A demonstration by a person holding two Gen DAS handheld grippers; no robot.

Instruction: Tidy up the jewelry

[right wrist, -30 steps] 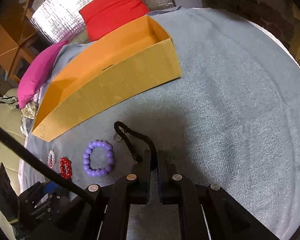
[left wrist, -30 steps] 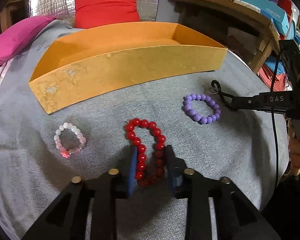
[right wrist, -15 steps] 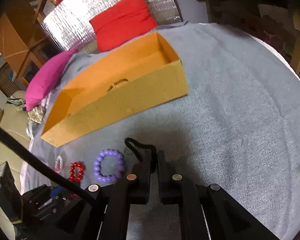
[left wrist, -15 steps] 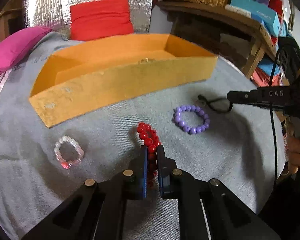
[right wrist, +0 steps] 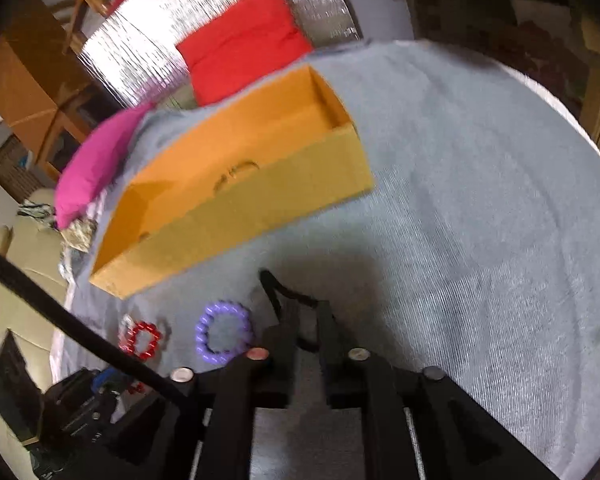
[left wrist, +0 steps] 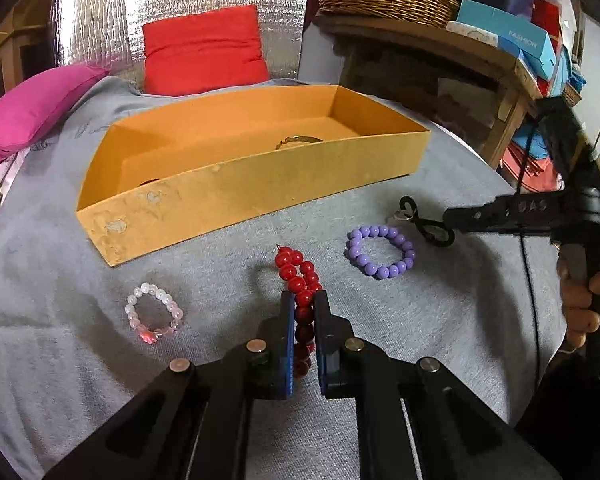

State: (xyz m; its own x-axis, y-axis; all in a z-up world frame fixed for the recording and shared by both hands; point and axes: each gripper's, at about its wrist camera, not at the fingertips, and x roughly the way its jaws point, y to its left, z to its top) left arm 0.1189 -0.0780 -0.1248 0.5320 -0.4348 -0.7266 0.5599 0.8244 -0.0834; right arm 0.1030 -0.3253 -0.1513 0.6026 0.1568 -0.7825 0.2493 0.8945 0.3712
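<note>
My left gripper (left wrist: 302, 300) is shut on a red bead bracelet (left wrist: 298, 276), squeezed flat between the pads and held just above the grey cloth. To its left lies a pink and white bead bracelet (left wrist: 154, 314), to its right a purple bead bracelet (left wrist: 380, 252). In the right wrist view my right gripper (right wrist: 306, 312) has its jaws opening, and a black cord loop (right wrist: 276, 292) lies loose between them on the cloth. An orange cardboard box (left wrist: 260, 184) stands behind the bracelets with a gold bangle (left wrist: 298, 140) inside.
Red cushion (left wrist: 204, 52) and pink cushion (left wrist: 32, 108) lie behind the box against a silver foil panel. A wooden shelf (left wrist: 440, 40) with a wicker basket and boxes stands at the back right. A person's hand (left wrist: 580, 300) holds the right gripper's handle.
The left jaws closed on the red bracelet, pinching it into a narrow strand, and raised it slightly. The right jaws, shut on the black cord before, have parted.
</note>
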